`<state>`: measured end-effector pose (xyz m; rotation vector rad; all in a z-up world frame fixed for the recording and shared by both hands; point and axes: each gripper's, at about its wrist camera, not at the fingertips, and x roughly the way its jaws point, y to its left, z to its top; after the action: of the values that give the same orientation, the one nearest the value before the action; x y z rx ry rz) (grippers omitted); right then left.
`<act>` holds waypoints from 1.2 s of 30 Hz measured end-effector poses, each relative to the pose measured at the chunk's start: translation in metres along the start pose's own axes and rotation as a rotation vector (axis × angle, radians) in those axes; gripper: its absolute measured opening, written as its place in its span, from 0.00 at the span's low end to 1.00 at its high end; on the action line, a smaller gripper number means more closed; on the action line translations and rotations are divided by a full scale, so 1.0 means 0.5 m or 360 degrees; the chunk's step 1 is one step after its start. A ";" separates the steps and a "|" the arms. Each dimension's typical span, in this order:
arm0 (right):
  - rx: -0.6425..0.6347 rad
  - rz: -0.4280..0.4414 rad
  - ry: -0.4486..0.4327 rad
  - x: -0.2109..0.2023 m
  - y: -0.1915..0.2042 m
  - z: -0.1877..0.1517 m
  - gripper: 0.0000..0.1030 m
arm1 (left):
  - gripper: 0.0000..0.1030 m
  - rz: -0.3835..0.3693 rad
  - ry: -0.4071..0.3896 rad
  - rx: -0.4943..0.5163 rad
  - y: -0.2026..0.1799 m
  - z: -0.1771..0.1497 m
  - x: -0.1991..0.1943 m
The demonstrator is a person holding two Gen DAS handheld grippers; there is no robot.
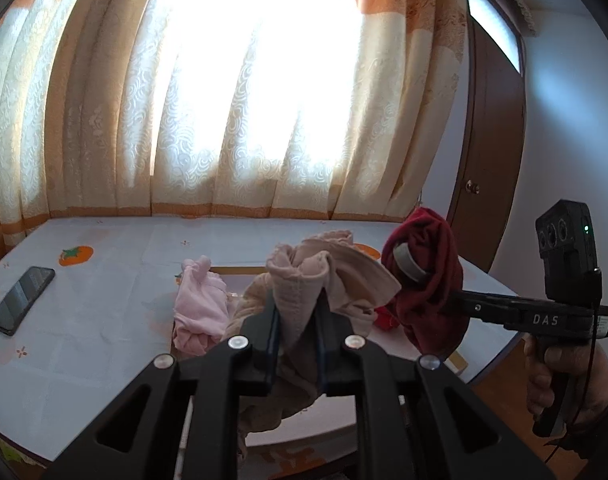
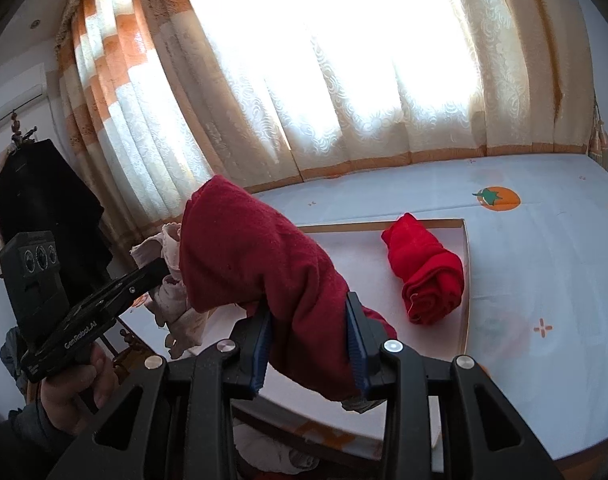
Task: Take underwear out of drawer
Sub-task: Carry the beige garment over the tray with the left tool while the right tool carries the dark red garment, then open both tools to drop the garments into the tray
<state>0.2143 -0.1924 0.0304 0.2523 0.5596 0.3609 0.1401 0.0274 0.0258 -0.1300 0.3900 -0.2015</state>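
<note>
My left gripper point(image 1: 298, 305) is shut on a beige-pink piece of underwear point(image 1: 304, 276), held up over the table's near edge. To its right, my right gripper point(image 2: 309, 309) is shut on a dark red piece of underwear point(image 2: 244, 248), which drapes over its fingers. The left wrist view shows that dark red piece point(image 1: 428, 280) beside the beige one. A light pink piece point(image 1: 200, 304) lies bunched on the table. A bright red rolled piece point(image 2: 424, 272) lies inside a shallow white tray point(image 2: 466, 264) with a tan rim.
The table point(image 1: 104, 240) has a white cloth printed with orange fruit. A black phone point(image 1: 22, 300) lies at its left. Curtains point(image 1: 224, 100) hang behind the table and a brown door point(image 1: 492, 140) stands at the right. A person's hands point(image 1: 560, 384) hold both grippers.
</note>
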 end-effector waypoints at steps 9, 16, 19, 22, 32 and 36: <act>0.0046 -0.0045 0.0086 0.067 -0.030 0.041 0.35 | 0.12 0.0001 0.0087 -0.0156 0.032 0.027 0.060; 0.0096 -0.0059 0.0149 0.114 -0.045 0.068 0.35 | 0.12 0.0019 0.0114 -0.0218 0.040 0.051 0.109; 0.0148 -0.0061 0.0170 0.135 -0.056 0.077 0.35 | 0.12 0.0025 0.0119 -0.0256 0.048 0.058 0.133; 0.0179 -0.0074 0.0195 0.157 -0.062 0.088 0.35 | 0.12 0.0038 0.0143 -0.0304 0.061 0.059 0.159; 0.0145 -0.0163 0.0242 0.208 -0.070 0.106 0.35 | 0.12 0.0047 0.0231 -0.0440 0.097 0.059 0.230; 0.0165 -0.0195 0.0253 0.229 -0.077 0.113 0.35 | 0.12 0.0077 0.0245 -0.0467 0.105 0.069 0.255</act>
<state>0.3462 -0.1892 0.0102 0.2892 0.7482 0.2347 0.2779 0.0532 0.0024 -0.3953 0.5745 -0.1056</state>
